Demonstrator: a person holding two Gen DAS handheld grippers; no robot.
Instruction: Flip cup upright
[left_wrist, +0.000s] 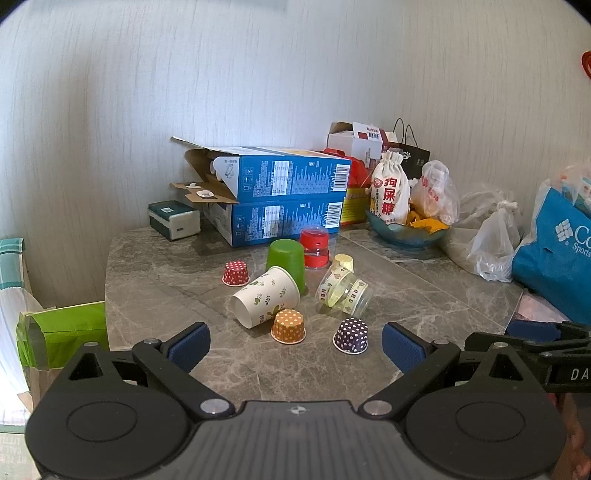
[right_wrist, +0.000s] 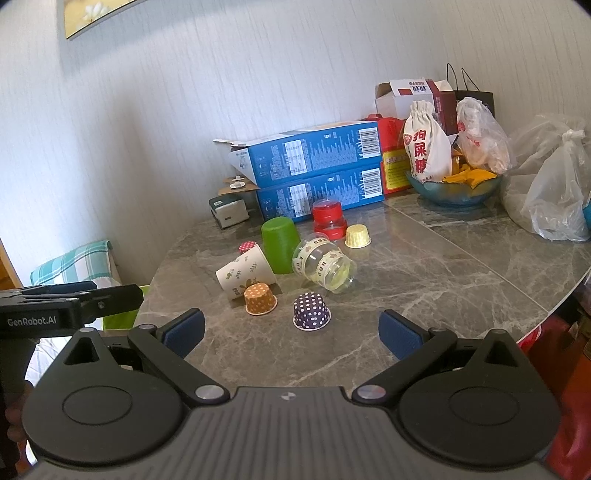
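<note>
Several cups sit on the grey marble table (left_wrist: 258, 369) (right_wrist: 424, 266). A white leaf-print paper cup (left_wrist: 264, 301) (right_wrist: 245, 275) lies on its side. A clear plastic cup with a ribbon (left_wrist: 343, 291) (right_wrist: 325, 266) lies on its side too. A green cup (left_wrist: 286, 260) (right_wrist: 280, 243) and a red cup (left_wrist: 314, 245) (right_wrist: 328, 216) stand upside down. Small dotted cups, orange (left_wrist: 289, 325) (right_wrist: 259, 298), purple (left_wrist: 351, 335) (right_wrist: 311, 310), red (left_wrist: 235, 272) and yellow (right_wrist: 357, 236), are upside down. My left gripper (left_wrist: 295, 347) and right gripper (right_wrist: 291, 334) are open, empty, short of the cups.
Two stacked blue boxes (left_wrist: 284, 192) (right_wrist: 314, 170) stand behind the cups. A bowl with bags (left_wrist: 406, 229) (right_wrist: 454, 188), plastic bags (right_wrist: 554, 192) and a blue bag (left_wrist: 554, 251) fill the right side. A tissue pack (left_wrist: 173, 219) lies at back left.
</note>
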